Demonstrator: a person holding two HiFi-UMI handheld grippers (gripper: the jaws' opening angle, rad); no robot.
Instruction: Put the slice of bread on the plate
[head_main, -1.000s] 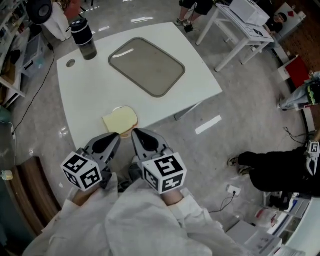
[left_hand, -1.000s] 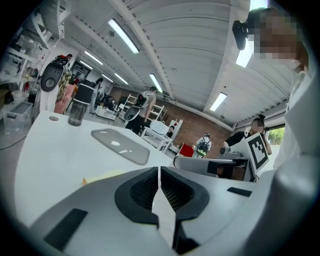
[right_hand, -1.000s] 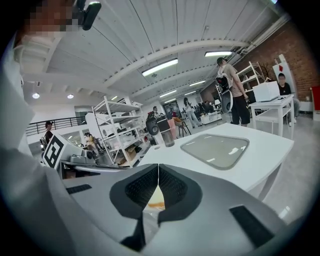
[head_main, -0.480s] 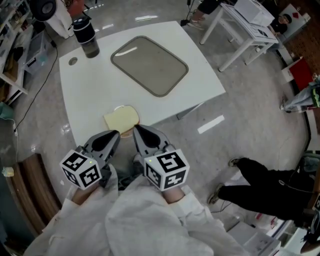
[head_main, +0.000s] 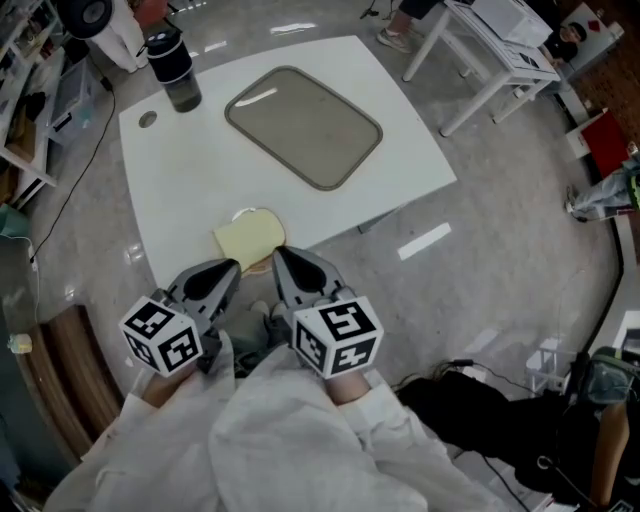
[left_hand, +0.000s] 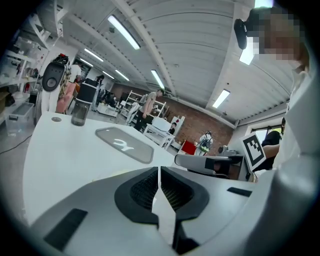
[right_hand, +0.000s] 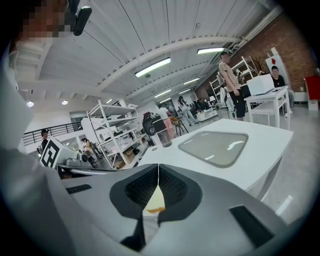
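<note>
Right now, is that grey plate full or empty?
Empty: the plate shows only bare grey surface, and the bread lies apart from it on the table.

In the head view the near edge of the slice of bread (head_main: 248, 238) lies under the tips of the left gripper (head_main: 233, 267) and the right gripper (head_main: 279, 253); whether either touches it cannot be told; in the right gripper view the slice shows only as a pale sliver through the opening behind the closed tips; in the left gripper view that gripper's own body fills the foreground and the slice cannot be made out; both hands are hidden under the 2 marker cubes and the white sleeves (head_main: 300, 440); the small round thing (head_main: 148, 120) near the dark tumbler (head_main: 177, 72) is too small to name; another white table (head_main: 480, 60) is cut off by the top edge; a dark shape (head_main: 490, 420) at lower right is too indistinct to name.
</note>
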